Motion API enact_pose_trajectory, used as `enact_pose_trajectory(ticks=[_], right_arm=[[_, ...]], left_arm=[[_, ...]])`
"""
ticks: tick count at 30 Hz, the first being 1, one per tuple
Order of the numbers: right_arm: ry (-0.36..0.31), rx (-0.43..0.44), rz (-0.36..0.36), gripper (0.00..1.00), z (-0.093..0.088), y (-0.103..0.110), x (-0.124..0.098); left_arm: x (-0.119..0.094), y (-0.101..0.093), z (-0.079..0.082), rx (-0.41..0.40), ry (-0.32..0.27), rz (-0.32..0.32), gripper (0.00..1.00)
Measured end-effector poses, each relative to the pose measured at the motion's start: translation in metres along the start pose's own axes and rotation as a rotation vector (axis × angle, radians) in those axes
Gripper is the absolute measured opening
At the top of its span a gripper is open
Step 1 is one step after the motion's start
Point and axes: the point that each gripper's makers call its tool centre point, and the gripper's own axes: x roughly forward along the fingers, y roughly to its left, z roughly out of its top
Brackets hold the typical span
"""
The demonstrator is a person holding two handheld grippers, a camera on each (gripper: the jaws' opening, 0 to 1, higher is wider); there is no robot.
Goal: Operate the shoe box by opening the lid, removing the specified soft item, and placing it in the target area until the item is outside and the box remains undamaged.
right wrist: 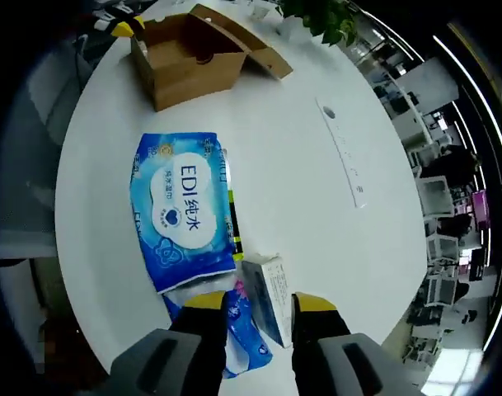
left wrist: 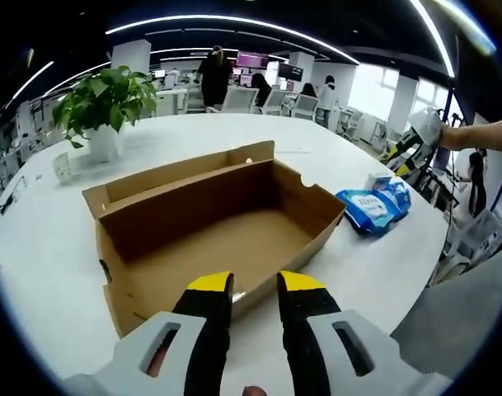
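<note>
The brown cardboard shoe box (left wrist: pixel 226 223) stands on the white round table (left wrist: pixel 53 247) with its lid folded back and nothing visible inside. My left gripper (left wrist: pixel 255 285) hovers at the box's near edge, open by a narrow gap with nothing between its jaws. A soft blue wipes pack (right wrist: pixel 180 210) lies flat on the table outside the box. It also shows to the right of the box as the blue pack (left wrist: pixel 374 206). My right gripper (right wrist: pixel 259 304) hangs open above the table, over a small white carton (right wrist: pixel 267 297) and a smaller blue packet (right wrist: pixel 246 330). The box (right wrist: pixel 185 58) lies far ahead.
A potted plant (left wrist: pixel 102 103) stands at the table's far left. A long white strip (right wrist: pixel 341 153) lies flat on the table. A person's arm holds the right gripper (left wrist: pixel 405 154) above the table's right edge. People, desks and chairs (left wrist: pixel 238 99) fill the background.
</note>
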Motion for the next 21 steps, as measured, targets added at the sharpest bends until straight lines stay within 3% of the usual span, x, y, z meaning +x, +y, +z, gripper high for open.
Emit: enact_pose_trajectory(ticks=[3,7,12,21], right_arm=[[-0.052,0.065,-0.026,0.27,0.011,0.006,-0.005],[-0.095,0.056,-0.046,0.27,0.025,0.020,-0.012],[-0.165,0.124,-0.048,0.27,0.043,0.037,-0.017],[-0.268,0.219,0.001,0.27,0.073,0.075,-0.009]], left_arm=[[0.001,-0.002,0.000,0.004,0.000,-0.011,0.21],[0.002,-0.004,0.000,0.012,-0.001,-0.020,0.21],[0.004,-0.008,0.000,0.017,0.001,-0.033,0.21],[0.005,-0.013,-0.001,0.030,0.008,-0.053,0.21]])
